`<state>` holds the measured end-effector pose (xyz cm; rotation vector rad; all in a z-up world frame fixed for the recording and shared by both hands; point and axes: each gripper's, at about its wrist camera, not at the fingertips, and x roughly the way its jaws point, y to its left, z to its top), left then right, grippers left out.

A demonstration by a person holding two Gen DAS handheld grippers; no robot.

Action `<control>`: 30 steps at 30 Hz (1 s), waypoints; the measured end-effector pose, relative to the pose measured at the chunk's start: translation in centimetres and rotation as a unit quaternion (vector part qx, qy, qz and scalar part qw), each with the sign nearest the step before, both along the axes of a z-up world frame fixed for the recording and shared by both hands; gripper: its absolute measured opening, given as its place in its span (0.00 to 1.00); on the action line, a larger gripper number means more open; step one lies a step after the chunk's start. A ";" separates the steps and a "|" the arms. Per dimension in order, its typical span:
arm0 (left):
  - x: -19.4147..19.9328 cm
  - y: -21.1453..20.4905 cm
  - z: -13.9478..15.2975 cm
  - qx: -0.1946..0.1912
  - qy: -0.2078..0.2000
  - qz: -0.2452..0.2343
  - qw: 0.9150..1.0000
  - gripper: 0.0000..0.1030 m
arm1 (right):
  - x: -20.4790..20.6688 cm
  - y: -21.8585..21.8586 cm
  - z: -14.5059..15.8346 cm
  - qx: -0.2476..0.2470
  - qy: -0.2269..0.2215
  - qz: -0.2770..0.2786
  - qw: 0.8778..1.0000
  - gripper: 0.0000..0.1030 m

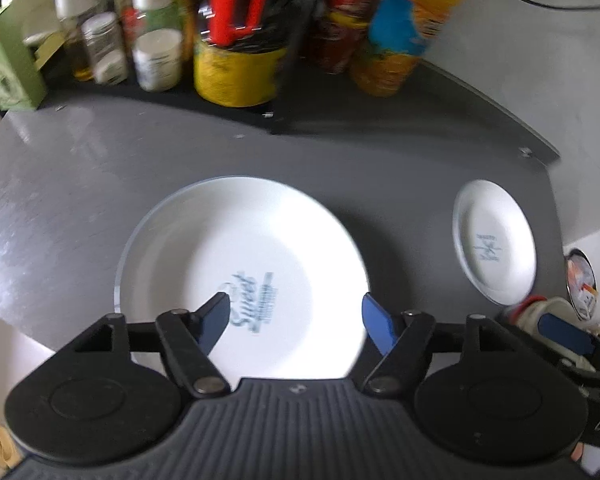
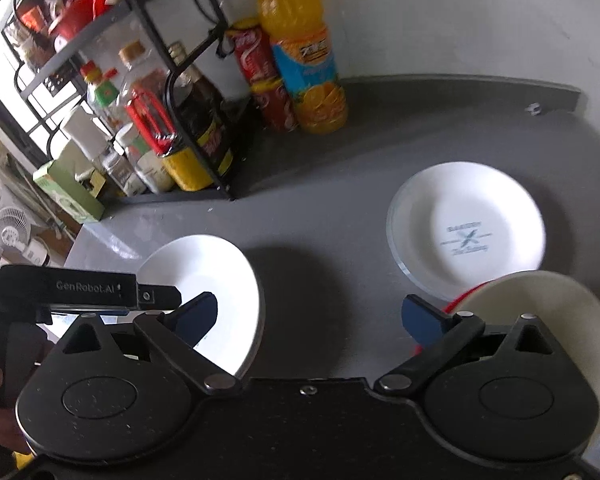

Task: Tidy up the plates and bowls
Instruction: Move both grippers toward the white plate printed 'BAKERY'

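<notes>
Plates lay on the grey counter (image 1: pixel 80 184): a big plate (image 1: pixel 242 280) toward the left and a small plate (image 2: pixel 466 230) well apart to its right, both white with printed marks in their wells. A cream bowl (image 2: pixel 548 320) with a red trim sat at the near right, just in front of the small plate and partly hidden behind the right gripper's body.

The left gripper (image 1: pixel 296 318) hovered over the near rim of the big plate, its blue fingers spread wide and gripping nothing; one pad sat over the plate's well, the other over its right edge. The right gripper (image 2: pixel 310 318) was likewise spread and empty, poised above bare counter between the two plates. Whether either pad touched china could not be told.

The step in hand looked like taking hold of the big plate. To do it well, the left gripper would probably need to drop low and tilt so one finger slid under the lip and the other came down on the rim, then close gently, since glazed china slips. The bottles (image 2: pixel 300 64) and rack (image 2: pixel 172 80) at the back stood clear of any lift.
</notes>
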<state>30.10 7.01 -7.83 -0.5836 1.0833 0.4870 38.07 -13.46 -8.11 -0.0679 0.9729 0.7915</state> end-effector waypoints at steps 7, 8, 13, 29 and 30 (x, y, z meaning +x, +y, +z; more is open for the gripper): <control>1.2 -3.7 0.6 0.010 0.002 -0.015 1.000 0.75 | 0.9 -4.5 0.6 0.009 -0.006 -0.016 1.000 0.98; 1.3 -4.2 0.6 0.008 0.001 -0.015 1.000 0.75 | 0.9 -5.1 0.6 0.010 -0.006 -0.016 1.000 0.98; 1.7 -6.6 0.3 0.004 0.005 -0.005 1.000 0.75 | 1.5 -7.6 0.6 0.011 -0.012 -0.022 1.000 0.99; 3.9 -9.5 1.0 0.012 0.009 0.005 1.000 0.75 | 3.7 -11.3 1.1 0.026 -0.001 -0.044 0.999 0.99; 4.2 -9.5 1.0 0.011 0.010 0.005 1.000 0.75 | 4.0 -11.4 1.1 0.027 -0.001 -0.047 0.999 0.99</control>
